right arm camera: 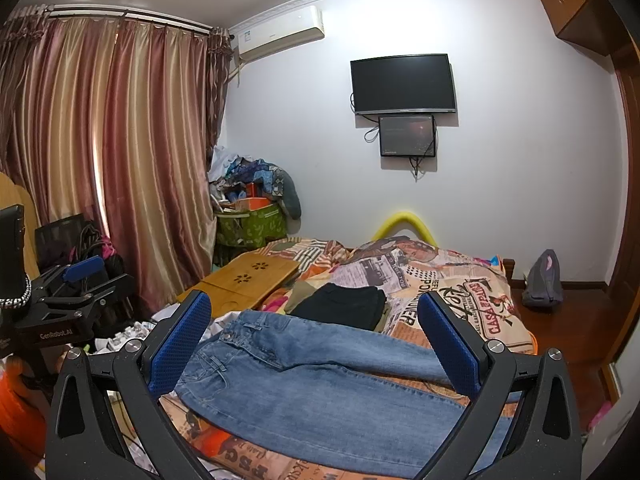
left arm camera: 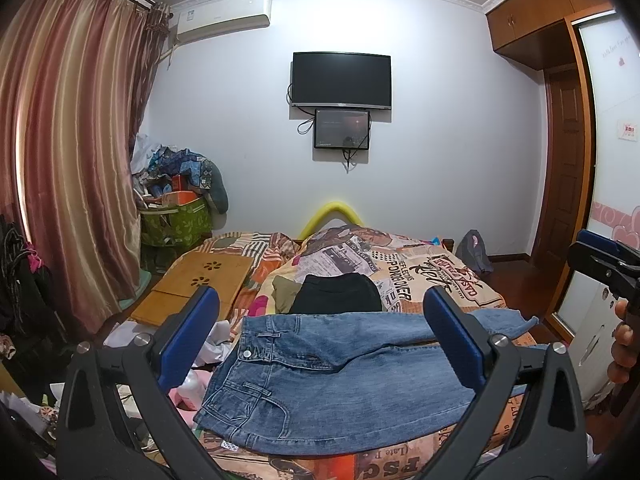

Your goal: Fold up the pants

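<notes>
Hovering both tools over the bed (left arm camera: 440,276) here, and the jeans (left arm camera: 320,380) lie spread flat across its printed cover, waistband to my left, legs running right. My left tool (left arm camera: 320,340) is spread wide, gripping nothing. My right tool (right arm camera: 316,344) is wide too, empty. Folded black clothes (right arm camera: 344,304) sit just beyond the jeans.

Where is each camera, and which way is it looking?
Left wrist: sits on the left gripper, looking over the jeans on the bed toward the TV; its own blue fingers show, open, with the right gripper and a hand at the right edge.
Right wrist: sits on the right gripper, facing the same way; its open fingers show, with the left gripper at the left.
Shared: jeans, bed, TV, curtain.
</notes>
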A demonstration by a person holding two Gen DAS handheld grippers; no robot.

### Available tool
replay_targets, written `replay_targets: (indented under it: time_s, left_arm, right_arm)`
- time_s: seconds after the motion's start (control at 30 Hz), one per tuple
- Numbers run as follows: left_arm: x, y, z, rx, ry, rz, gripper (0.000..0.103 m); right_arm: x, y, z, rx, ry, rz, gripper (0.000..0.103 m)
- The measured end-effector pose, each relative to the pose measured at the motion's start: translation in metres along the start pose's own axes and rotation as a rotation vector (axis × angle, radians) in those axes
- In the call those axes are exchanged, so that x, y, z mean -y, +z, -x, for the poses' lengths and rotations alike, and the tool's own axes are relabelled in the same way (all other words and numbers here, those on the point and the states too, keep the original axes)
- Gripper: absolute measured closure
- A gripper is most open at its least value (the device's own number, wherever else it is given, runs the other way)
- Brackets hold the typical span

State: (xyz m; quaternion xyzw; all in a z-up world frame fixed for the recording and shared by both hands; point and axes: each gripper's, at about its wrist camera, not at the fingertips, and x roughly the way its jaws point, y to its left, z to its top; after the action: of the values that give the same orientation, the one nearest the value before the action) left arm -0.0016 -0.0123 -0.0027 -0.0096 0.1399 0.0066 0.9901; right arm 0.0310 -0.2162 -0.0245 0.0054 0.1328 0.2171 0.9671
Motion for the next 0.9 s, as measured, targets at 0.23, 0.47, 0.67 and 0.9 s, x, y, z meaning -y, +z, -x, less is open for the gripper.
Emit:
replay_targets:
  time_s: [0.23,0.47,0.67,0.9]
  left_arm:
    - [-0.0005,0.0008,-0.0005,0.000,0.000,0.004,0.000]
    - [-0.0015,0.0007,-0.0012,0.003,0.003,0.004,0.000]
    - [-0.0014,-0.0002,-0.0013,0.002,0.001,0.005,0.000]
    - [-0.0022,-0.0012,-0.0030,0.000,0.000,0.003,0.000]
  right_arm:
    - [0.0001,0.0002,0.0000,0.001,0.000,0.000,0.000]
    - [-0.0001,0.0008,-0.0005,0.000,0.000,-0.001,0.000]
    - [-0.0007,0.0009,-0.0004,0.000,0.000,0.000,0.000]
    - [-0.0002,0.0016,-0.0018,-0.004,-0.002,-0.003,0.000]
